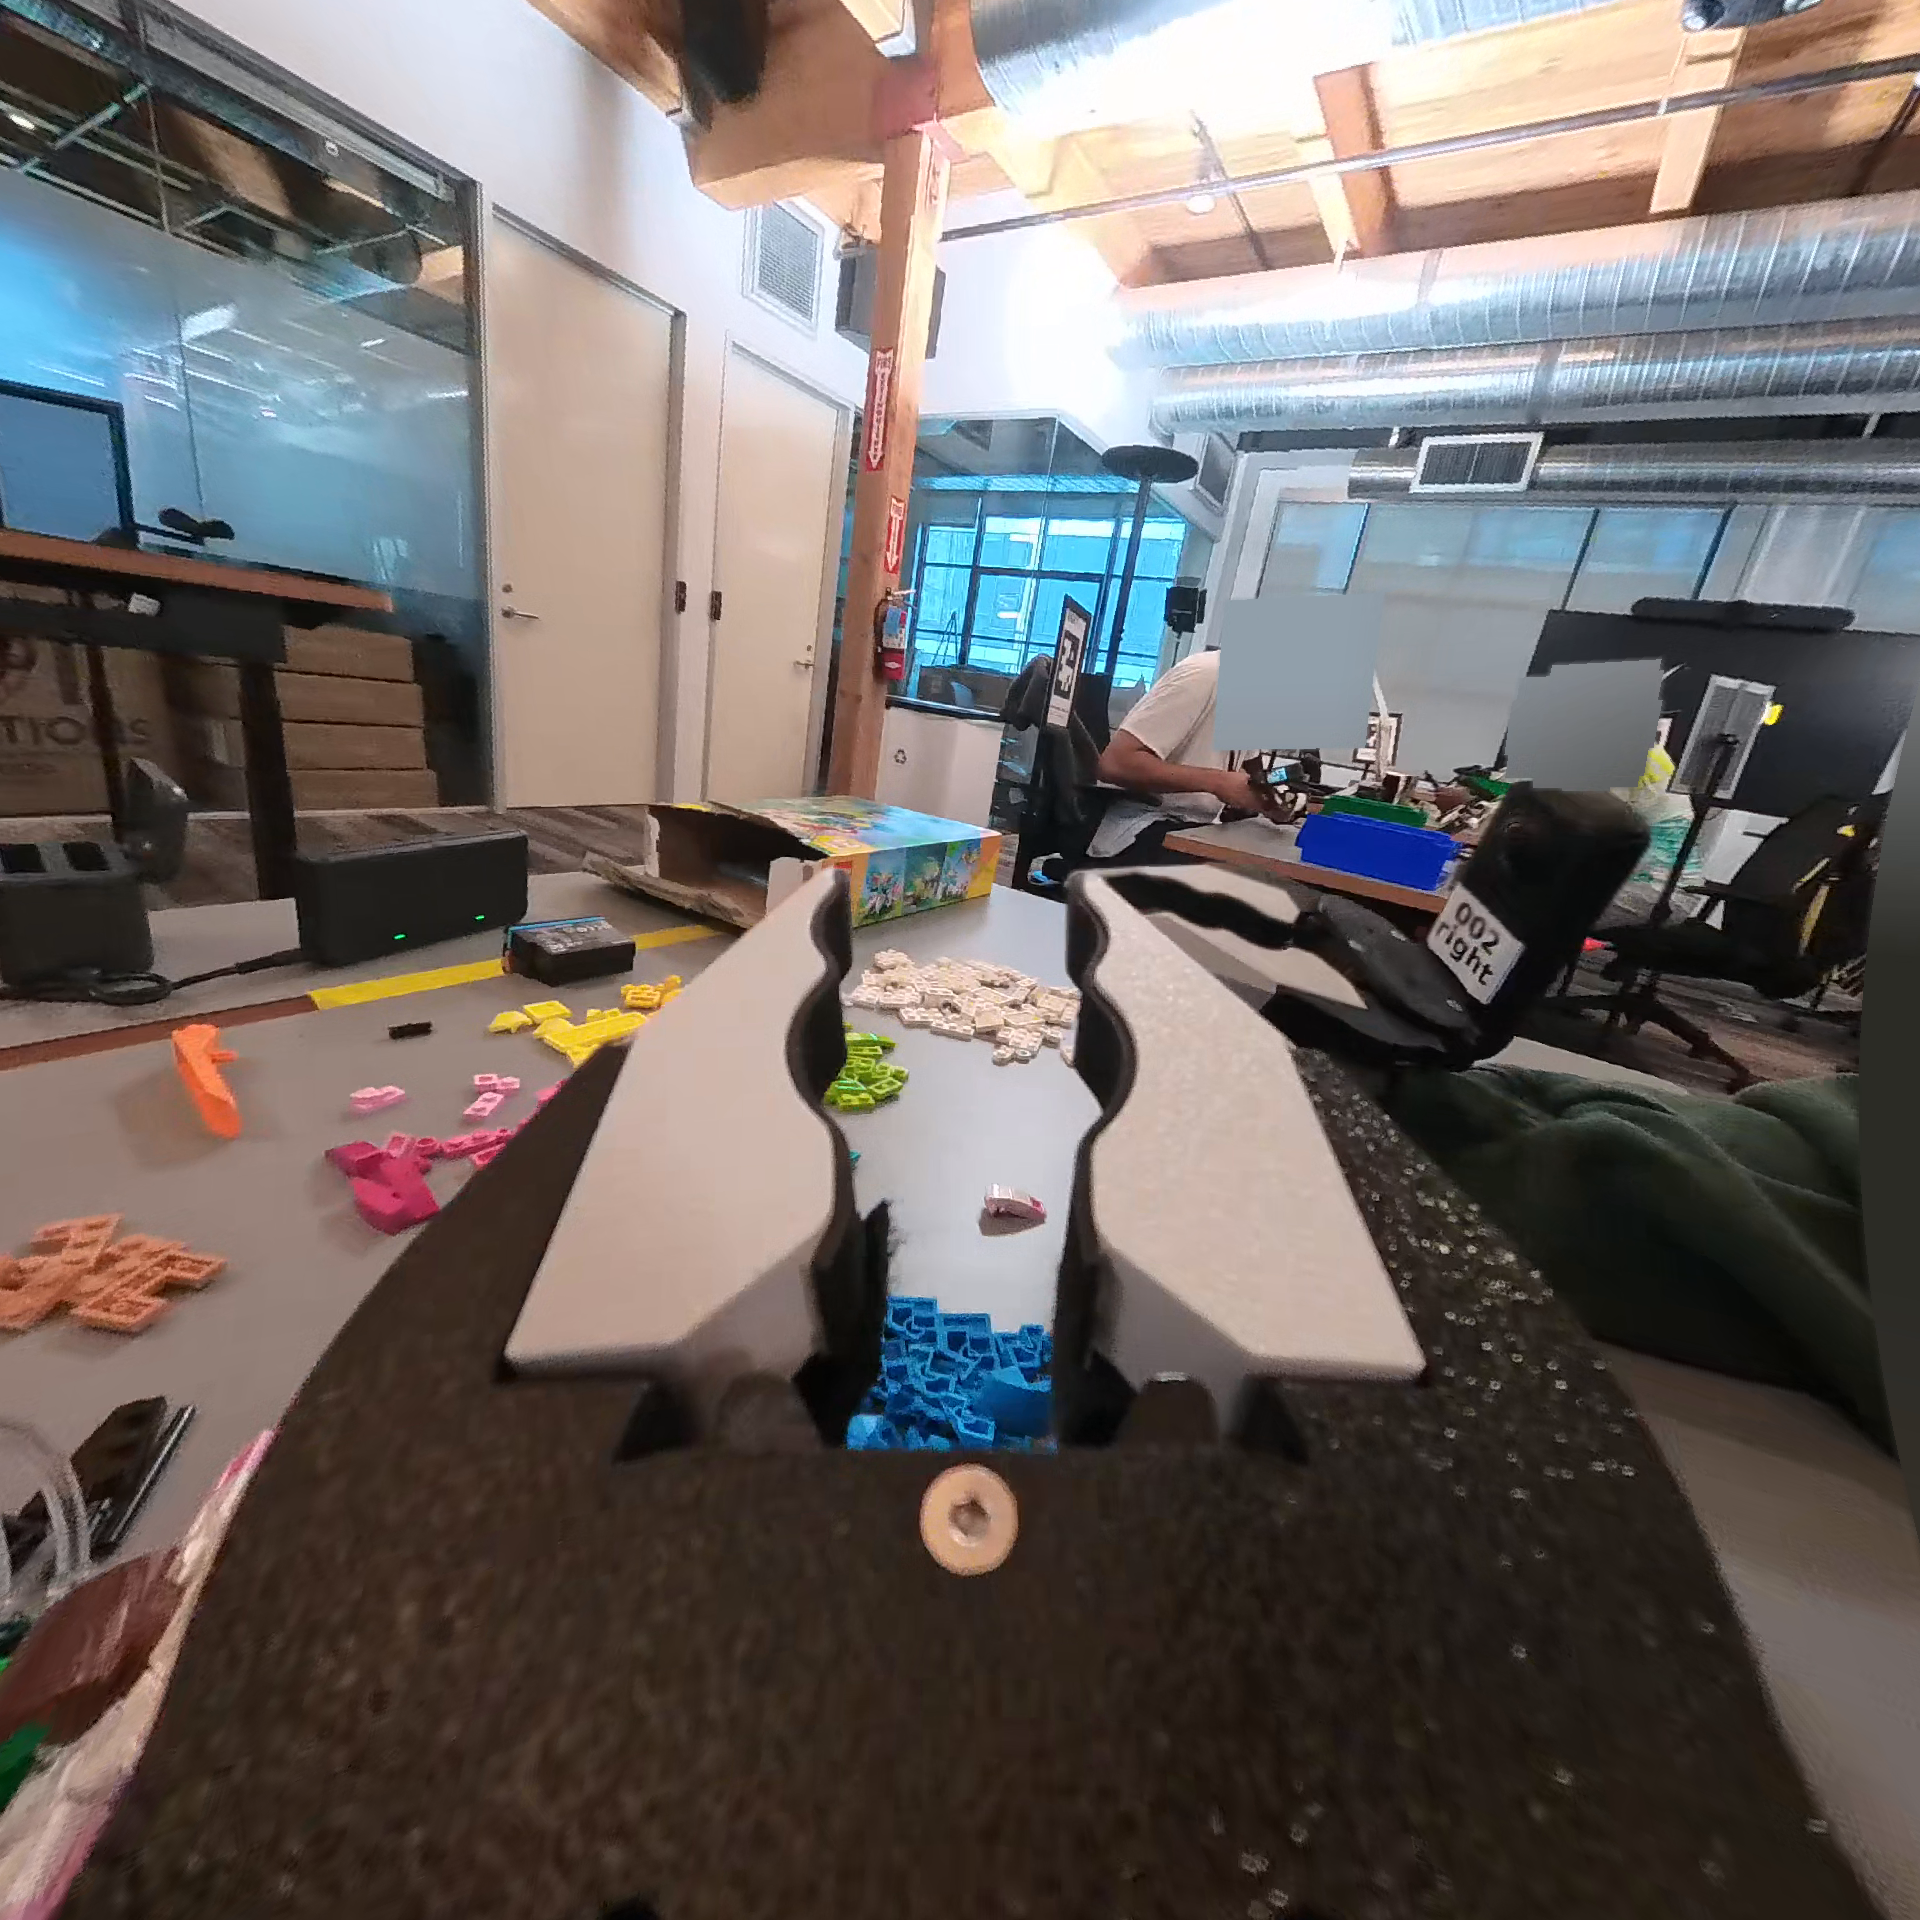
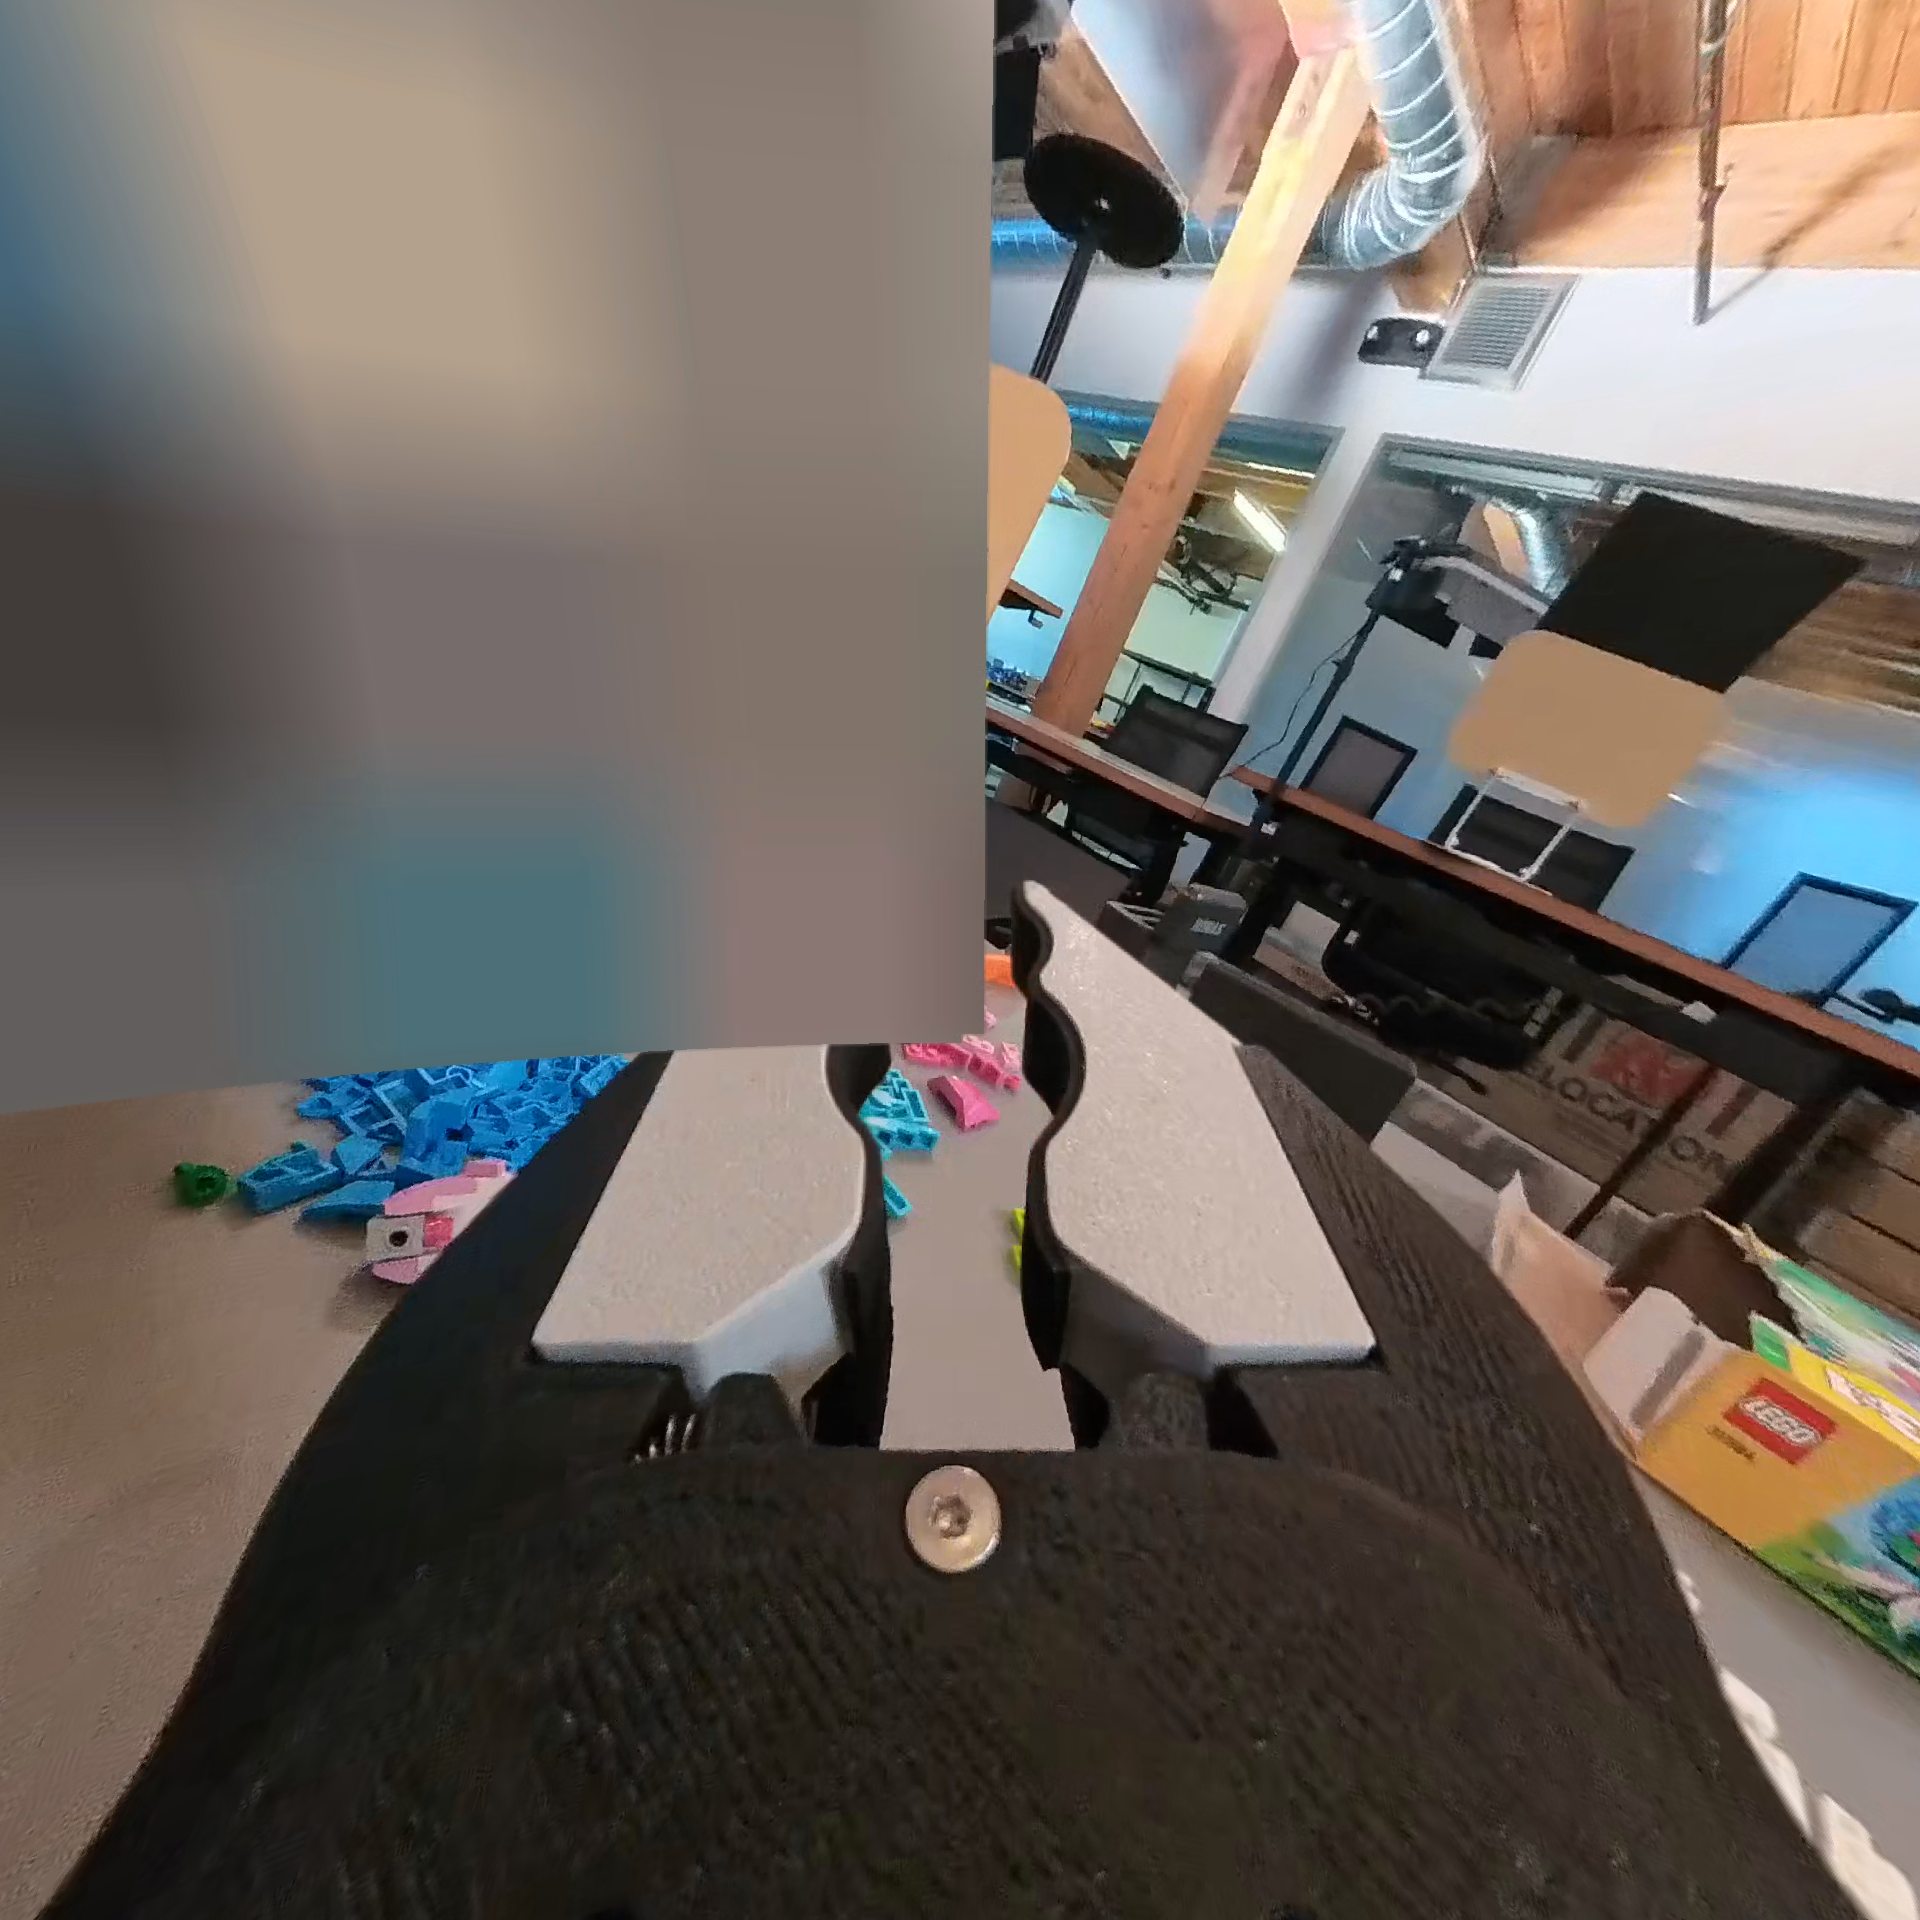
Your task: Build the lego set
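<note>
Loose lego pieces lie sorted by colour on a grey table (image 1: 966, 1132). In the left wrist view I see a blue pile (image 1: 956, 1371), white pile (image 1: 966, 1003), lime pile (image 1: 862, 1075), yellow pile (image 1: 582, 1023), magenta pile (image 1: 416, 1153), salmon pile (image 1: 94, 1273) and a small pink-and-white piece (image 1: 1013, 1203). My left gripper (image 1: 956, 904) is open and empty above the blue pile. My right gripper (image 2: 951, 1060) is open and empty; a blurred patch hides its left fingertip. Near it lie the blue pile (image 2: 457, 1112), turquoise pieces (image 2: 899, 1117), magenta pieces (image 2: 961, 1081) and a small pink-and-white assembly (image 2: 426, 1226).
The opened lego box (image 1: 831, 852) lies at the table's far side, also at right in the right wrist view (image 2: 1787, 1455). Black charger boxes (image 1: 410, 894) and a battery (image 1: 569, 948) sit far left. An orange piece (image 1: 208, 1081) lies left. The right gripper's body (image 1: 1455, 935) and a green sleeve (image 1: 1662, 1195) are at right. Some 12 centimeters of space lies between my two pairs of fingers.
</note>
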### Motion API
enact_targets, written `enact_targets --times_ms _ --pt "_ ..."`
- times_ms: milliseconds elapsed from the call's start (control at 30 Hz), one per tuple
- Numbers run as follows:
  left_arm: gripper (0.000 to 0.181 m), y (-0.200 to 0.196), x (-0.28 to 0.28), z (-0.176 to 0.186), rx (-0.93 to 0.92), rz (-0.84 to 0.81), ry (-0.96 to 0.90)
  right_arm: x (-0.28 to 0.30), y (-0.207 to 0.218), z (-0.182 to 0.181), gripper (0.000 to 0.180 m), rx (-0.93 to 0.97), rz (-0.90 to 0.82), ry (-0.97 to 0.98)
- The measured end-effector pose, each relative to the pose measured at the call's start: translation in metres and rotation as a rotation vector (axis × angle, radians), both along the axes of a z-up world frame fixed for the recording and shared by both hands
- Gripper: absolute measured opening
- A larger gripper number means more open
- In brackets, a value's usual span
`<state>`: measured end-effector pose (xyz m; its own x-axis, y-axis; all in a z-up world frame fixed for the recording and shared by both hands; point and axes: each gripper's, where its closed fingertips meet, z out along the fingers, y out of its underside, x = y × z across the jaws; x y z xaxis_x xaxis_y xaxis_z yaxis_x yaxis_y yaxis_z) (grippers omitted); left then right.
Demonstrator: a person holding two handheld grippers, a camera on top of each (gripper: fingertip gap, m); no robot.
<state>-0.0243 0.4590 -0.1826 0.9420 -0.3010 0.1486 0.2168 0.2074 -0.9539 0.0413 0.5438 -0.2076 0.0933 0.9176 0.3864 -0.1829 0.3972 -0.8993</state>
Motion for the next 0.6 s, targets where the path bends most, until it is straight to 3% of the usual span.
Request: enact_targets --times_ms 33,267,367,433,600 --pt "0.038 0.000 0.001 0.000 0.003 -0.002 0.004 -0.001 -0.001 -0.001 0.018 0.008 0.000 -0.006" --pt "0.036 0.000 0.002 -0.001 0.000 0.003 0.014 -0.003 -0.005 -0.006 0.016 0.031 0.017 -0.051" --pt "0.036 0.001 0.002 -0.001 -0.006 0.000 0.005 -0.003 -0.045 -0.036 0.015 -0.079 0.323 -0.323" --pt "0.036 0.002 0.003 -0.002 -0.011 -0.006 0.003 0.004 -0.068 -0.063 0.031 -0.180 0.481 -0.561" --pt "0.034 0.003 0.011 -0.005 -0.026 -0.023 0.027 0.005 -0.078 -0.090 0.034 -0.081 0.452 -0.718"
